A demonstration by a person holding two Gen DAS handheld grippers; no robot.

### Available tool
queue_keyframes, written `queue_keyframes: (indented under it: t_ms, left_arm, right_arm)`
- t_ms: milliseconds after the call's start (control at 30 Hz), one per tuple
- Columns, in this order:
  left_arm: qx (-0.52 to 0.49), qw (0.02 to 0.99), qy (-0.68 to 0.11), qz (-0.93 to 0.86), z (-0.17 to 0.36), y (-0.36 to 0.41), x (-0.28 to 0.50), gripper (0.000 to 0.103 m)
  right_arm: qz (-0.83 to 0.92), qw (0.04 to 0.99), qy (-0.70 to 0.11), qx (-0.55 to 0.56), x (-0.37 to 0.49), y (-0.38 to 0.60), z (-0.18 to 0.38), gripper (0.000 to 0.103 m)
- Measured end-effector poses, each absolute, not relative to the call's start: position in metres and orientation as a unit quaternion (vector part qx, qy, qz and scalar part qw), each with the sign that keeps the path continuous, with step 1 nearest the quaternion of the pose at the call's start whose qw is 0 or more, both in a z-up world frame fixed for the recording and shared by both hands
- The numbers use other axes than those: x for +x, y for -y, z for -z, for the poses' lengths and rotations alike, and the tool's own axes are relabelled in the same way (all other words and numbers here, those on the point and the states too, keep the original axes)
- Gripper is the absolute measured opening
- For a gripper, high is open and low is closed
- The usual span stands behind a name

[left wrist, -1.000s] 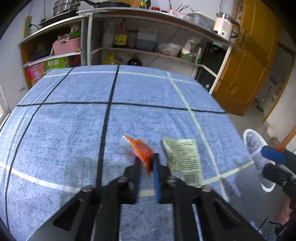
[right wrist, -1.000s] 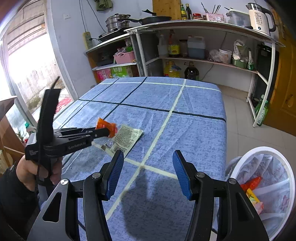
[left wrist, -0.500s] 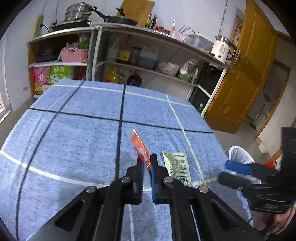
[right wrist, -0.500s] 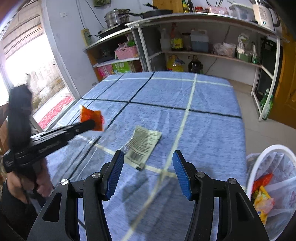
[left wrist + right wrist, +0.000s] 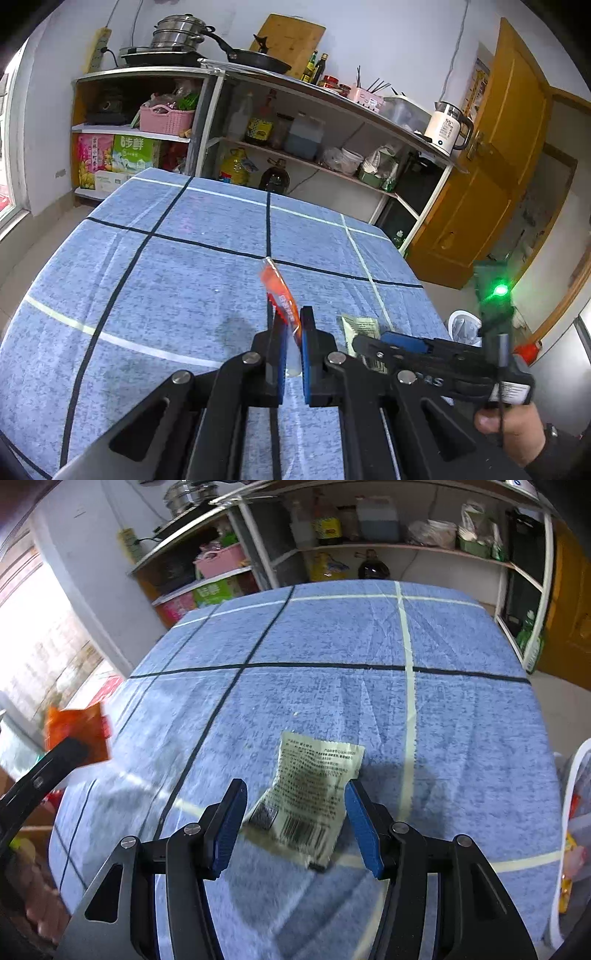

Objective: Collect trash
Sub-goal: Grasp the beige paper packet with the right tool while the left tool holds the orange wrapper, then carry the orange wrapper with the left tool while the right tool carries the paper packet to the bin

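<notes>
Trash on this job means two wrappers, and both must end in the white bin standing off the right edge of the table, lined with a bag and already holding some coloured wrappers.

Table: a blue cloth with black and pale tape lines. Only the pale green packet lies on it, flat, printed side up, barcode toward the camera, near the right edge and close to the bin.

Right gripper: fingers spread, one on each side of the packet's near half, pads not pressing it. Whether the tips touch the cloth cannot be told from the right wrist view. To take the packet well, lower until the pads meet the cloth, then close across the narrow width so the film buckles upward into the pads. Grip the body, not just the sealed edge. Lift straight before swinging toward the bin.

Left gripper: fingers pressed together, pinching the orange wrapper by its lower end; the rest stands up above the tips, clear of the table. Hold this pinch until over the bin. Route it behind the right gripper, since the two tools sit close together near the table's right side.
</notes>
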State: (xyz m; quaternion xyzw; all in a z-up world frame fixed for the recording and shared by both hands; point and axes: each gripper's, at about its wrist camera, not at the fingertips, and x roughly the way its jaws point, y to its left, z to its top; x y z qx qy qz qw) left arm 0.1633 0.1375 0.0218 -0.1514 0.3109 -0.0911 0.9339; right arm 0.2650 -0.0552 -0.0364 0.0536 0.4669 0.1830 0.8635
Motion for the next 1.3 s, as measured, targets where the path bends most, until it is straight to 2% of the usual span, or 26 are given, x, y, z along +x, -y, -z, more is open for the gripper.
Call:
queue_keyframes:
  t_ms: [300,367,400,433,733,1300]
  left_arm:
    - [-0.149,0.931,-0.318,0.096,-0.018,-0.132,0.165,0.007]
    - [-0.145,0.931,-0.32,0.098,-0.018,-0.128,0.165,0.007]
    - [-0.144,0.931,-0.321,0.099,-0.017,-0.126,0.165,0.007]
    - [-0.142,0.931,-0.322,0.099,-0.017,-0.124,0.166,0.007]
    - [-0.131,0.929,-0.327,0.114,-0.016,-0.102,0.17,0.007]
    - [-0.113,0.91,-0.336,0.216,-0.019,-0.006,0.179,0.007]
  right_arm:
    - [-0.16,0.875,-0.457,0.009,0.26,0.044,0.04,0.056]
    - [-0.163,0.874,-0.458,0.016,0.26,0.05,0.039,0.044]
    - [-0.174,0.87,-0.46,0.019,0.259,0.052,0.039,0.02]
    - [-0.174,0.869,-0.462,0.016,0.257,0.053,0.039,0.015]
    - [-0.191,0.878,-0.437,0.018,0.238,0.082,0.028,0.009]
    - [-0.156,0.909,-0.377,0.081,0.201,0.199,-0.01,0.009]
